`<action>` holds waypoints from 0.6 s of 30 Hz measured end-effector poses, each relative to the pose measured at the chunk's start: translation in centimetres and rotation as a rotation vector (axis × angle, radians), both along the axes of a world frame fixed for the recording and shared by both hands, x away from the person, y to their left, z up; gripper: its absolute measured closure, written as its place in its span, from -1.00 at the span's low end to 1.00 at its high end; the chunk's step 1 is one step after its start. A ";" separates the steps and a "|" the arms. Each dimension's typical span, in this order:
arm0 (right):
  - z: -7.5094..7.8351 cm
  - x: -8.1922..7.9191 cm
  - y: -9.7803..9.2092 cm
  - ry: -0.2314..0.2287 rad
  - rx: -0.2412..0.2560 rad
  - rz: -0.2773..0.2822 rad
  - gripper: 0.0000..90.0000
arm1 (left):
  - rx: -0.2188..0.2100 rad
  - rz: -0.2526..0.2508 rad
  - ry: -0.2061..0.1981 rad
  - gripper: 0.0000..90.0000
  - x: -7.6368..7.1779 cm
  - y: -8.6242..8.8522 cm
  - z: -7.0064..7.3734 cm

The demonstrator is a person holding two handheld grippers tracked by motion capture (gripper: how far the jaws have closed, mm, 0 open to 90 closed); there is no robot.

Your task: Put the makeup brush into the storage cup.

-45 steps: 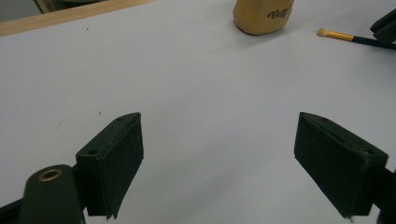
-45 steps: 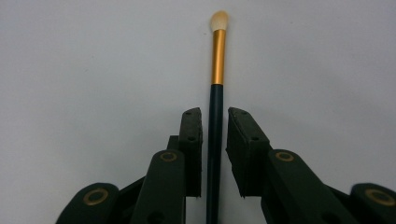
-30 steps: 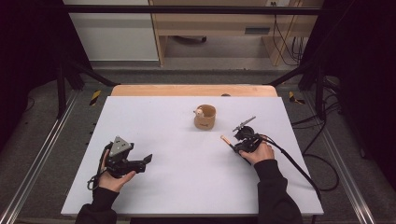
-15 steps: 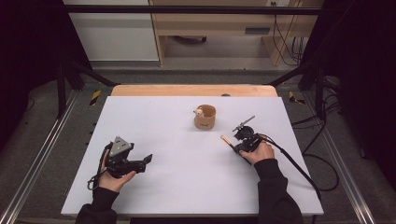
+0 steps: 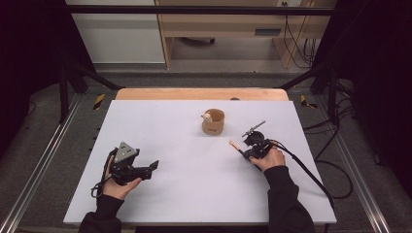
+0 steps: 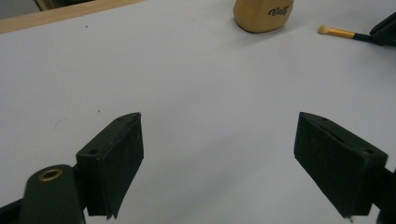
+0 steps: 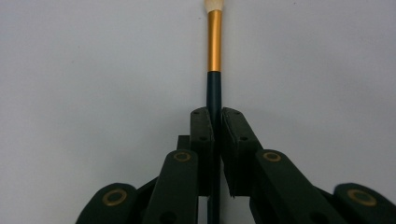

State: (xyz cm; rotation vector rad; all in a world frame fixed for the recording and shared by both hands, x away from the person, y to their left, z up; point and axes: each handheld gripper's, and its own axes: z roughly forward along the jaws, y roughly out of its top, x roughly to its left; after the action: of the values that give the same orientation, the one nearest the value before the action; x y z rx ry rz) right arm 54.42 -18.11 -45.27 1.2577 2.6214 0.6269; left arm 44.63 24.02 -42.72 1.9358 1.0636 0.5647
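Right gripper pinching a slim brush; left gripper gaping over bare table.

The right gripper (image 7: 214,116) is clamping the brush's (image 7: 214,51) dark round handle, its gold ferrule and pale tip pointing left toward a tan cylindrical cup (image 5: 213,122) just beyond. The left gripper (image 6: 219,158) is resting wide apart on the matte white table (image 5: 184,194), near-left.

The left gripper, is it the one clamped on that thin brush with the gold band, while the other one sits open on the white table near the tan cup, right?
Not quite: the sides are swapped. The right gripper is clamped on the brush, as the right gripper view shows. The left gripper is the open one, jaws wide apart over the white table, with the tan cup farther off.
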 end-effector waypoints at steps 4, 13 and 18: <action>0.5 -0.3 -0.1 -0.019 0.033 -0.004 0.86 | 0.000 0.000 -0.001 -0.66 0.0 0.0 0.0; 2.3 -1.6 -0.6 -0.100 0.118 -0.015 0.86 | 0.000 0.001 -0.001 -0.66 0.0 0.0 0.0; 3.2 -2.2 -1.1 -0.159 0.174 0.001 0.86 | -0.002 0.003 -0.003 -0.66 0.0 0.0 0.1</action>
State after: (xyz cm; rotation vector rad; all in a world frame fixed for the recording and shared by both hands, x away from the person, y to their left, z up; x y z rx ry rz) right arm 52.23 -19.24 -42.08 1.1966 2.4824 0.9322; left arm 44.60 24.02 -42.66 1.9308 1.0652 0.5681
